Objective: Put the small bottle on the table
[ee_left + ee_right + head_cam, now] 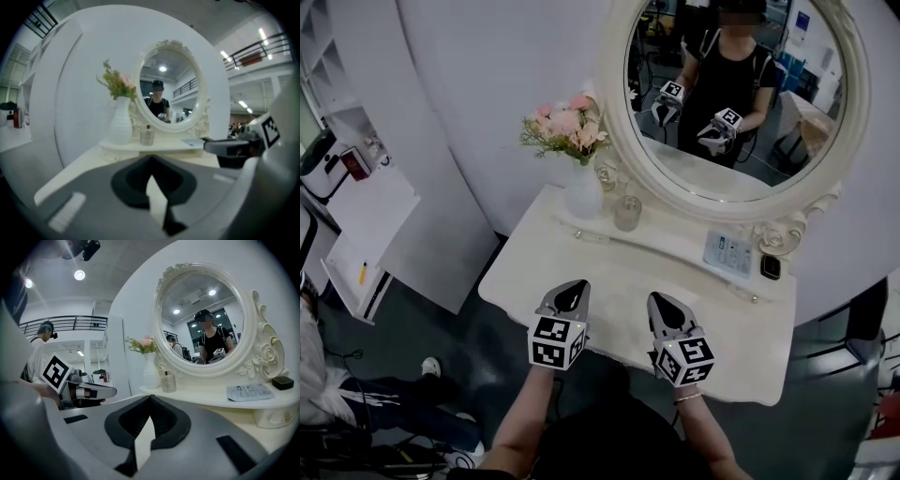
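- The small bottle [627, 213] stood upright on the raised back shelf [675, 240] of the dressing table [609, 281], just in front of the mirror's lower frame. Neither gripper touched it.
- In the left gripper view the bottle [146, 136] stood just to the right of the white vase [120, 124]. The right gripper view showed the same pair, bottle [168, 381] beside vase [151, 371].
- The vase [582, 192] held pink flowers [565, 127] with green sprigs.
- Further right on the shelf lay a printed leaflet [729, 253], and beside it a small dark box [771, 267].
- The round mirror [736, 94] in its carved white frame rose behind the shelf and reflected a person holding both grippers.
- The left gripper [572, 291] hovered over the front part of the tabletop, well short of the bottle. Its jaws were pressed together with nothing between them.
- The right gripper [662, 302] was just beside the left one, over the same front part of the table. Its jaws also met at the tips and held nothing.
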### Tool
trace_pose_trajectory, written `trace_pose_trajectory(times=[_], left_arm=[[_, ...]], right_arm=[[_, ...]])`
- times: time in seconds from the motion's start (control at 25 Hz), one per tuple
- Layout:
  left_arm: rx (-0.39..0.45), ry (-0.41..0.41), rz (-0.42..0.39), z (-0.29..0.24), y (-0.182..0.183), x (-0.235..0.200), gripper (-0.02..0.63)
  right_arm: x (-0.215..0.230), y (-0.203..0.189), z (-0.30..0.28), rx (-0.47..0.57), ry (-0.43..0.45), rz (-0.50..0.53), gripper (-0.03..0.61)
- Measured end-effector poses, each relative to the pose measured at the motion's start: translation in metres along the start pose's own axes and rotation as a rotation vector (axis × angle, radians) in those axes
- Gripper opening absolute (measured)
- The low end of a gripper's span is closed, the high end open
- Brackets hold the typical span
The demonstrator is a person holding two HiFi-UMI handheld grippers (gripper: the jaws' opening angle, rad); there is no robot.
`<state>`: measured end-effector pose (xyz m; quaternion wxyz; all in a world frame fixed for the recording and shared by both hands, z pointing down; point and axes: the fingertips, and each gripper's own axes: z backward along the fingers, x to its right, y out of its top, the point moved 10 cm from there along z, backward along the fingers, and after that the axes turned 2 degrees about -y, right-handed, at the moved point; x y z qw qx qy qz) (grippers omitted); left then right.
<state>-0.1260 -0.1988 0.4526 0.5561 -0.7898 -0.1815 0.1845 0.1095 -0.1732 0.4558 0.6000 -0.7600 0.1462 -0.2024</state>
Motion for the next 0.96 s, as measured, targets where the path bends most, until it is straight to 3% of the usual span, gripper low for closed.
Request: trace_pose_trajectory(times=[0.36, 0.96], left_arm=[[0.014, 0.037, 0.031, 0.003, 0.002, -0.012, 0.006], [-0.003, 0.012, 0.047, -0.009, -0.008, 0.001, 0.006]], right_arm=[[0.0, 0.005, -0.003, 0.001, 0.006, 0.016, 0.003], [0.007, 0.005, -0.004, 0.0, 0.014, 0.011, 0.003]])
